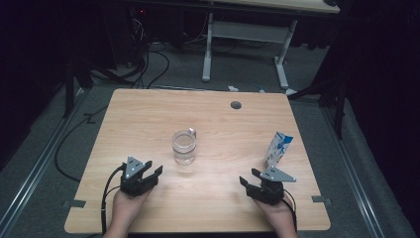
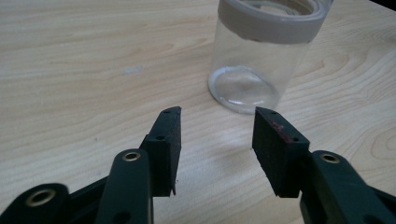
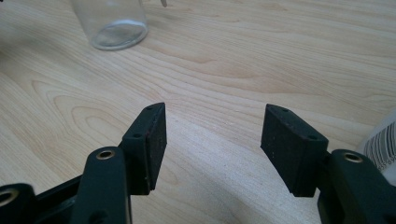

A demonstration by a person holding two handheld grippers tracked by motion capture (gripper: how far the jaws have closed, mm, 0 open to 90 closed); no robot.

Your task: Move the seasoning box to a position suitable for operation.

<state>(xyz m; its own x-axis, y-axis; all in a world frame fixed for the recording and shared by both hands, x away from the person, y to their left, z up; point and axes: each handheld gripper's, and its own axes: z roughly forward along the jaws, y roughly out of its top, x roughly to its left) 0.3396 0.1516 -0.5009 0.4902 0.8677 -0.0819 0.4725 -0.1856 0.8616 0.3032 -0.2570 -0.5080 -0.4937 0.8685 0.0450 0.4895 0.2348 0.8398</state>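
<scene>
Clear glass jar [image 1: 184,147]: upright at mid-table, empty, just ahead of my left gripper [image 2: 215,125], untouched. Left jaws part-way apart, nothing between them; as I read it they stand narrower than the jar, so pushing in now could knock it over or shove it away. Carton [image 1: 278,148]: blue and white, upright, just beyond my right gripper [image 1: 250,176], jaws wide apart and empty. Light and tall, I judge; a glancing jaw would tip it toward the table [image 1: 148,114] edge.

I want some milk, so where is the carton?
In the high view the carton stands near the table's right edge, just beyond the right tongs, right of the glass jar.
</scene>
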